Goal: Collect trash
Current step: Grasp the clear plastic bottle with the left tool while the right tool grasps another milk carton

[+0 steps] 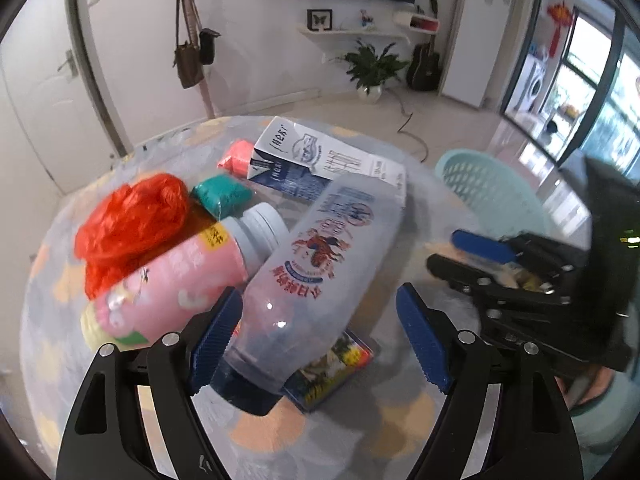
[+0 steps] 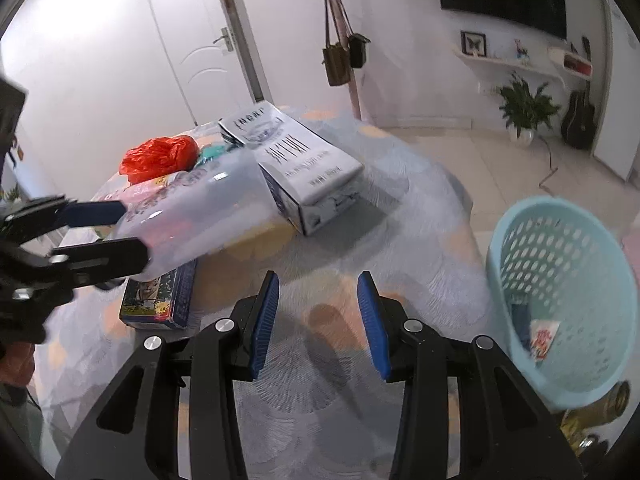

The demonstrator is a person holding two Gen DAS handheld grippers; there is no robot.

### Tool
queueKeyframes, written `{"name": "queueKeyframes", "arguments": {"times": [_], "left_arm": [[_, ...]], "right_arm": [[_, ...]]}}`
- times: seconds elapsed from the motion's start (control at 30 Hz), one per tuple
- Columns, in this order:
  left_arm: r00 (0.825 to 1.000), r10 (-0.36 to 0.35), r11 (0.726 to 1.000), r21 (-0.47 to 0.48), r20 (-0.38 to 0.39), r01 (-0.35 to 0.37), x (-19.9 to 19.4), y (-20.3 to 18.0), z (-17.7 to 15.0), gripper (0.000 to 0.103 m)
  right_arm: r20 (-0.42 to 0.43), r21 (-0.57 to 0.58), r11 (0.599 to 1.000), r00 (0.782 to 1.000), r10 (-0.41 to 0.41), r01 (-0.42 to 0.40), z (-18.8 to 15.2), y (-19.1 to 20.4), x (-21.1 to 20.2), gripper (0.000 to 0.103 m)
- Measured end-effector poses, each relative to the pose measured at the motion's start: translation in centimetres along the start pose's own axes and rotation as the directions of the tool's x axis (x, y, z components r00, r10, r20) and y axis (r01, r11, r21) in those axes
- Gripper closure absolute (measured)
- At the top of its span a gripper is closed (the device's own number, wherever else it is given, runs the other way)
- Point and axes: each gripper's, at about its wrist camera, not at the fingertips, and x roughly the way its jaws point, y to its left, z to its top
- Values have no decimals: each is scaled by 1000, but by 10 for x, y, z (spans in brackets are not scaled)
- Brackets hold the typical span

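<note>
My left gripper [image 1: 320, 320] is open, its fingers on either side of a grey-blue plastic bottle [image 1: 316, 264] that lies over a small blue box [image 1: 332, 368]. The bottle also shows in the right wrist view [image 2: 192, 208], between the left gripper's fingers [image 2: 96, 214]. Beside it lie a pink bottle [image 1: 180, 280], a red plastic bag [image 1: 128, 224], a green bundle [image 1: 222, 196], a pink wad [image 1: 238, 156] and a white-and-blue carton [image 1: 320, 160]. My right gripper [image 2: 318, 320] is open and empty above the patterned tablecloth. A light-blue basket [image 2: 560, 292] stands at the right.
The basket holds a few scraps [image 2: 540, 340]. The round table's edge [image 2: 460, 196] drops to a tiled floor. A brass-coloured object [image 2: 600, 408] lies beneath the basket. A potted plant [image 1: 372, 68] and a guitar [image 1: 424, 64] stand by the far wall.
</note>
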Motion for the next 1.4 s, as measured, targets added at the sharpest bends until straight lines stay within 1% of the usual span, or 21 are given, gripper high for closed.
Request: {"name": "queueKeyframes", "arguments": {"times": [0.07, 0.13, 0.23, 0.37, 0.43, 0.47, 0.53, 0.6, 0.67, 0.77, 0.9, 0.93, 1.0, 1.07, 1.17, 1.2, 1.23, 1.27, 1.3, 1.33, 1.4], "left_arm": [[1000, 2, 1000, 4, -4, -2, 2, 0, 2, 27], [1000, -6, 1000, -5, 2, 6, 4, 2, 5, 26], [1000, -3, 1000, 1, 10, 3, 4, 2, 8, 27], [1000, 29, 999, 34, 13, -29, 1, -10, 4, 35], [999, 40, 999, 30, 7, -40, -4, -12, -2, 39], [1000, 30, 999, 26, 4, -30, -8, -13, -6, 42], [1000, -1, 1000, 15, -1, 1, -14, -14, -13, 43], [1000, -9, 1000, 4, -2, 9, -18, -15, -19, 44], [1000, 2, 1000, -5, -3, -2, -23, -17, -26, 44], [999, 33, 998, -61, 3, -32, -37, -17, -42, 45], [993, 113, 976, -188, 22, -107, -58, -2, -76, 45], [989, 143, 966, -220, 29, -133, -64, 3, -84, 45], [984, 173, 950, -270, 43, -155, -72, 13, -96, 46], [976, 213, 926, -327, 39, -189, -78, 25, -114, 46], [976, 218, 896, -400, 19, -192, -83, 40, -133, 46], [975, 219, 889, -419, 30, -187, -87, 44, -138, 46], [975, 223, 881, -433, 26, -190, -90, 46, -142, 46], [975, 220, 877, -441, 20, -189, -94, 45, -145, 45], [978, 207, 881, -437, 15, -180, -95, 44, -146, 45], [984, 175, 893, -425, 15, -152, -97, 42, -147, 45], [991, 133, 909, -402, 34, -108, -102, 38, -144, 43]], "right_arm": [[11, -31, 1000, 1000, 3, -3, 6, 1, -3, 65], [18, -43, 999, 1000, 5, -4, 12, 1, -5, 65], [32, -57, 998, 999, -6, 8, 21, -2, -7, 65], [38, -58, 998, 999, -16, 18, 24, -8, -11, 65], [33, -47, 999, 999, -17, 18, 23, -14, -10, 65], [31, -41, 999, 999, -15, 16, 22, -16, -11, 65], [29, -36, 999, 1000, -10, 11, 21, -18, -11, 65], [27, -30, 1000, 1000, -7, 8, 21, -19, -10, 65], [21, -27, 1000, 1000, 0, 1, 20, -18, -9, 65], [21, -30, 999, 1000, 11, -10, 19, -15, -10, 65], [31, -39, 999, 999, 20, -19, 18, -14, -15, 65], [32, -42, 999, 999, 19, -18, 18, -13, -15, 65], [32, -50, 999, 999, 19, -17, 20, -11, -14, 65], [30, -58, 998, 999, 19, -17, 21, -8, -12, 65], [26, -86, 996, 999, 23, -21, 24, -1, -7, 65], [28, -102, 995, 999, 21, -18, 28, 2, -5, 63], [30, -113, 993, 999, 20, -17, 32, 4, -2, 59], [28, -119, 993, 999, 21, -17, 37, 5, 2, 40], [29, -121, 992, 999, 22, -18, 42, 5, 5, 26], [34, -128, 992, 999, 25, -20, 48, 5, 10, 25], [33, -157, 988, 999, 14, -8, 58, 6, 18, 25]]}}
